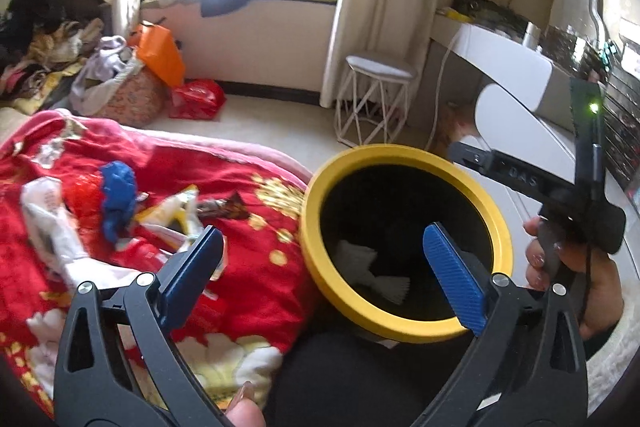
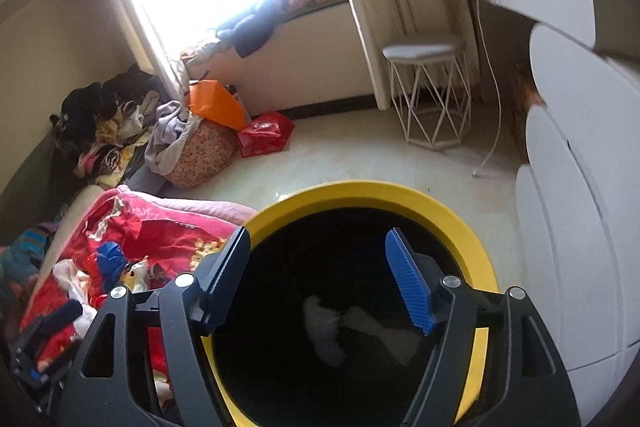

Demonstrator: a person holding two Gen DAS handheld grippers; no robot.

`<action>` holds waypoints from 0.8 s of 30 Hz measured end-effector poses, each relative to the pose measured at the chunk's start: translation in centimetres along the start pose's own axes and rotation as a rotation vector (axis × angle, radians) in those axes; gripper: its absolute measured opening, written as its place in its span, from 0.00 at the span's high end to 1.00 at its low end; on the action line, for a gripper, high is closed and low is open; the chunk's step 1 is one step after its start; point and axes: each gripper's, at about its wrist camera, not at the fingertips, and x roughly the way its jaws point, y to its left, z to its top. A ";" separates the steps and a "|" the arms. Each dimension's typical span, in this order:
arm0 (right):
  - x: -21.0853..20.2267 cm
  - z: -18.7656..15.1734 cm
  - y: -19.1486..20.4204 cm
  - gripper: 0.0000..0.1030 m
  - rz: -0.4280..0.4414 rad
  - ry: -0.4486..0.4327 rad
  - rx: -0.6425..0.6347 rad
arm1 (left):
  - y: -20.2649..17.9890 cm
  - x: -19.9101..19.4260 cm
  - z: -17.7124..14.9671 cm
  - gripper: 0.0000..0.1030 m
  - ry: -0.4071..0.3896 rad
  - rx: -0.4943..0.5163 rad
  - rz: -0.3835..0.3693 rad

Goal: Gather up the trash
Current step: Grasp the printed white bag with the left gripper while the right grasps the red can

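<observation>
I have both tools over the yellow-rimmed bin point(image 1: 404, 239), which stands just beside the bed with its red floral blanket point(image 1: 248, 267). My left gripper point(image 1: 324, 267) has its jaws spread wide with nothing between them — one finger hangs over the blanket's edge, the other over the bin's mouth. My right gripper point(image 2: 320, 279) is also spread and empty, aimed straight into the dark opening. At the bottom of the bin lie pale crumpled pieces point(image 2: 348, 327), white paper or tissue as far as I can tell, so I judge that part of the collecting is already done. What is left sits on the blanket: a crumpled blue wad point(image 1: 118, 199), a white wrapper point(image 1: 52, 219) near the left edge, a yellow-and-white packet point(image 1: 176, 215) and a dark brown wrapper point(image 1: 224, 209) — all lying close together, near the bin but apart from it. I would call the job partway along, with several more pieces to pick up. The bags and clothes heaped by the window point(image 1: 136, 75) are across the floor; whether they count as trash I cannot tell.
</observation>
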 end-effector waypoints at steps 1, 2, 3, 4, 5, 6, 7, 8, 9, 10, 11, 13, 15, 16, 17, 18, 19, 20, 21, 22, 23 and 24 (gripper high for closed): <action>-0.2 0.0 0.5 0.32 0.004 -0.007 -0.011 | 0.3 -0.3 0.1 0.10 -0.009 -0.005 0.006; -0.4 0.0 0.8 0.32 0.007 -0.012 -0.019 | 0.5 -0.6 0.3 0.10 -0.017 -0.011 0.012; -0.5 0.0 1.3 0.31 0.013 -0.016 -0.032 | 0.8 -0.9 0.4 0.10 -0.025 -0.020 0.017; -0.7 0.0 1.7 0.30 0.018 -0.021 -0.044 | 1.1 -1.2 0.6 0.10 -0.033 -0.026 0.021; -0.8 0.2 2.1 0.30 0.022 -0.023 -0.051 | 1.3 -1.4 0.6 0.10 -0.040 -0.032 0.026; -1.0 0.1 2.6 0.30 0.029 -0.026 -0.061 | 1.6 -1.7 0.8 0.10 -0.048 -0.037 0.034; -1.2 0.0 3.1 0.29 0.038 -0.028 -0.070 | 1.9 -1.9 0.9 0.10 -0.056 -0.043 0.040; -1.3 -0.1 3.5 0.29 0.045 -0.029 -0.078 | 2.2 -2.3 0.9 0.10 -0.067 -0.050 0.048; -1.4 -0.1 3.8 0.29 0.051 -0.029 -0.084 | 2.4 -2.5 1.0 0.10 -0.073 -0.054 0.052; -1.5 -0.1 4.3 0.29 0.059 -0.028 -0.094 | 2.7 -2.7 1.1 0.10 -0.080 -0.062 0.058; -1.6 -0.2 4.8 0.28 0.068 -0.028 -0.108 | 3.0 -2.9 1.2 0.10 -0.085 -0.067 0.063; -1.9 -0.5 5.8 0.28 0.079 -0.027 -0.132 | 3.6 -3.4 1.3 0.10 -0.100 -0.081 0.075; -2.0 -0.8 6.8 0.28 0.093 -0.025 -0.155 | 4.3 -3.8 1.5 0.10 -0.112 -0.097 0.088; -2.0 -1.0 7.3 0.27 0.103 -0.021 -0.168 | 4.6 -4.1 1.5 0.10 -0.119 -0.104 0.095; -2.0 -1.2 7.9 0.27 0.112 -0.017 -0.181 | 5.0 -4.3 1.5 0.10 -0.125 -0.111 0.102; -2.1 -1.4 8.4 0.27 0.117 -0.014 -0.189 | 5.5 -4.5 1.5 0.10 -0.130 -0.121 0.112; -2.0 -1.6 8.9 0.27 0.126 -0.008 -0.202 | 5.8 -4.6 1.5 0.10 -0.133 -0.127 0.117; -2.0 -1.7 9.3 0.27 0.133 -0.005 -0.211 | 6.1 -4.8 1.5 0.10 -0.135 -0.135 0.123; -2.1 -1.9 9.9 0.26 0.141 -0.002 -0.226 | 6.5 -5.0 1.5 0.10 -0.139 -0.144 0.130; -2.0 -2.2 10.4 0.26 0.149 0.003 -0.240 | 6.9 -5.1 1.5 0.10 -0.143 -0.153 0.137; -2.0 -2.4 10.9 0.26 0.156 0.008 -0.248 | 7.2 -5.2 1.6 0.10 -0.144 -0.160 0.141; -2.0 -2.7 11.5 0.26 0.170 0.019 -0.259 | 7.6 -5.4 1.6 0.10 -0.146 -0.169 0.146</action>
